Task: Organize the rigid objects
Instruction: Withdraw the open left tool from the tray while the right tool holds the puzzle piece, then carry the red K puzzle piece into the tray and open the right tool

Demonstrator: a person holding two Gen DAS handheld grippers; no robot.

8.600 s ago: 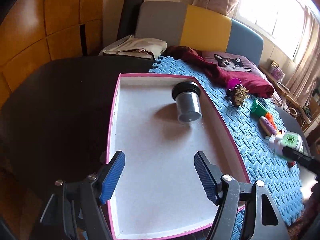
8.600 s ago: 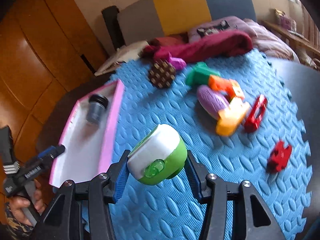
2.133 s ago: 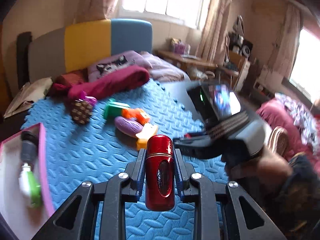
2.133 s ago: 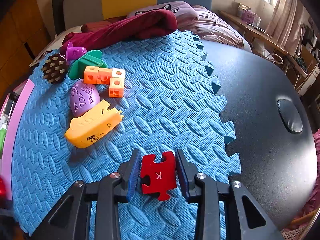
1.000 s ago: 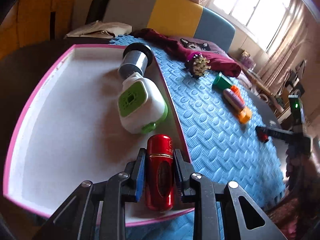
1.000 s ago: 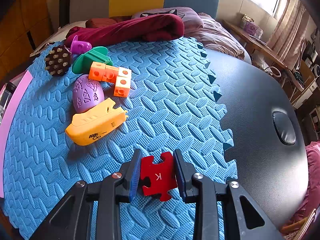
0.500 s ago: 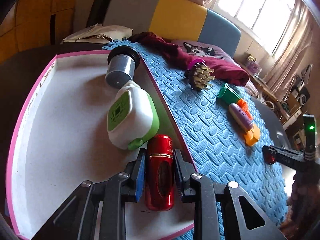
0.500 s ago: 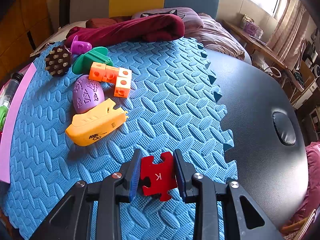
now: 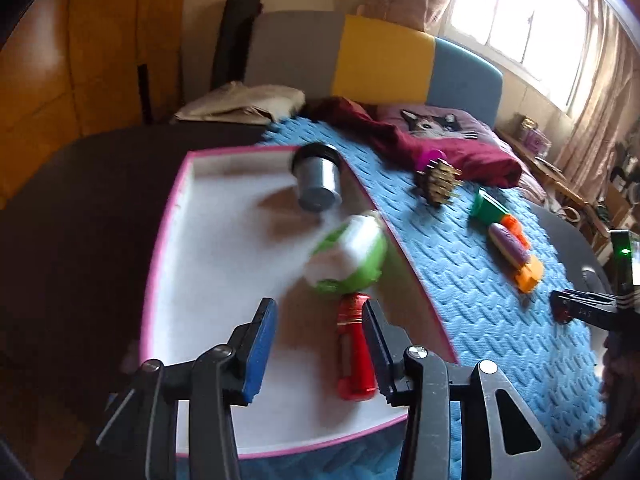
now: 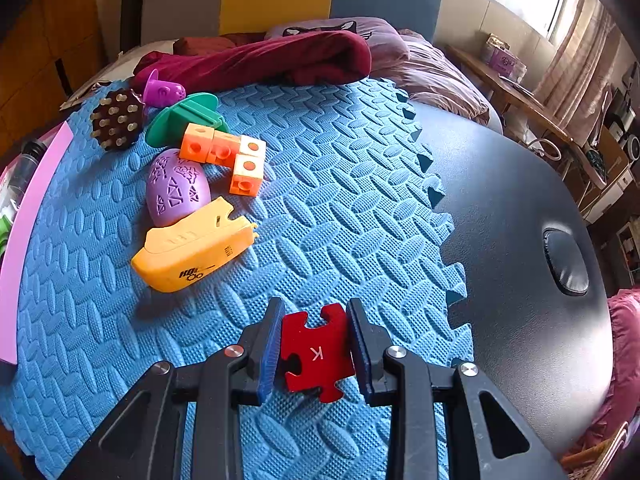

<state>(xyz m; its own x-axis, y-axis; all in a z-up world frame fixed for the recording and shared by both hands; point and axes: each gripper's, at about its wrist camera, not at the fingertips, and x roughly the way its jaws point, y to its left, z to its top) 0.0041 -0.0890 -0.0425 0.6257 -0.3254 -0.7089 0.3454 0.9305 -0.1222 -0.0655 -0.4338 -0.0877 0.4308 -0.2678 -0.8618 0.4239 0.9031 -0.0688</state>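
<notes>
The green and white case in the tray is smearing with motion blur, so its lid and markings cannot be read. Beside it, the red can is lying partly behind the left gripper's right finger, which is hiding its right side; whether the pad is touching it cannot be told. In the right wrist view the picture's left edge is cutting off the tray, leaving only a pink strip, a sliver of green and part of a dark-capped jar. The print on the yellow toy beside the purple egg is too small to read.
</notes>
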